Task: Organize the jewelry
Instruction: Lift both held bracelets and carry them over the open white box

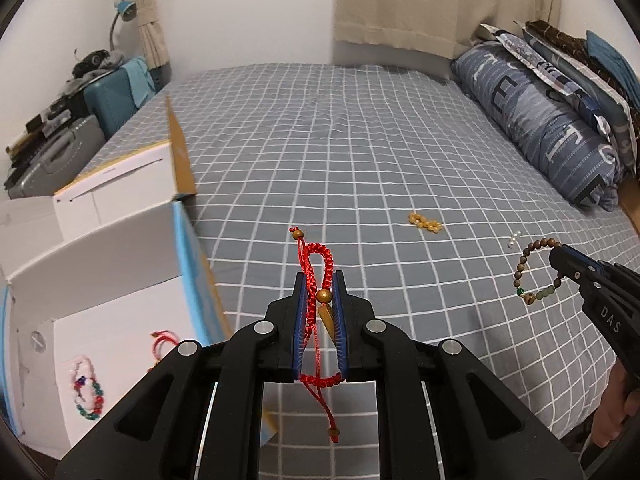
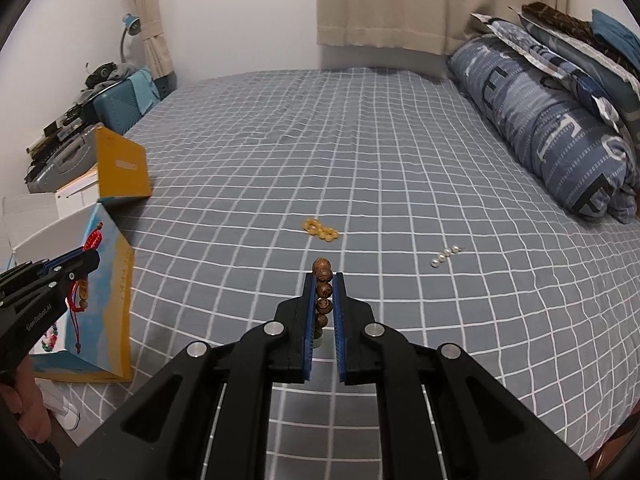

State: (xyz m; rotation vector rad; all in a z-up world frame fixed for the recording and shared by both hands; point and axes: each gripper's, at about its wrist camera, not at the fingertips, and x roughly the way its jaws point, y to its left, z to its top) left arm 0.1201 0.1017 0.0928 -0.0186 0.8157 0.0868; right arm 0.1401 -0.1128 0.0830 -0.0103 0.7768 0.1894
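Observation:
My left gripper (image 1: 320, 280) is shut on a red braided cord bracelet (image 1: 316, 312) with a gold bead, held above the bed just right of the open white box (image 1: 100, 264). It also shows in the right wrist view (image 2: 86, 258). My right gripper (image 2: 323, 276) is shut on a brown wooden bead bracelet (image 2: 322, 292), which hangs as a loop in the left wrist view (image 1: 536, 272). A yellow bead bracelet (image 2: 320, 229) and a short pearl string (image 2: 445, 257) lie on the grey checked bedsheet (image 2: 360, 140). Two bracelets (image 1: 86, 390) lie inside the box.
A second open box with a yellow flap (image 2: 122, 168) stands behind the white one. Blue pillows and folded bedding (image 2: 552, 120) line the right side. A blue suitcase and clutter (image 2: 116, 96) stand at the far left by the curtain.

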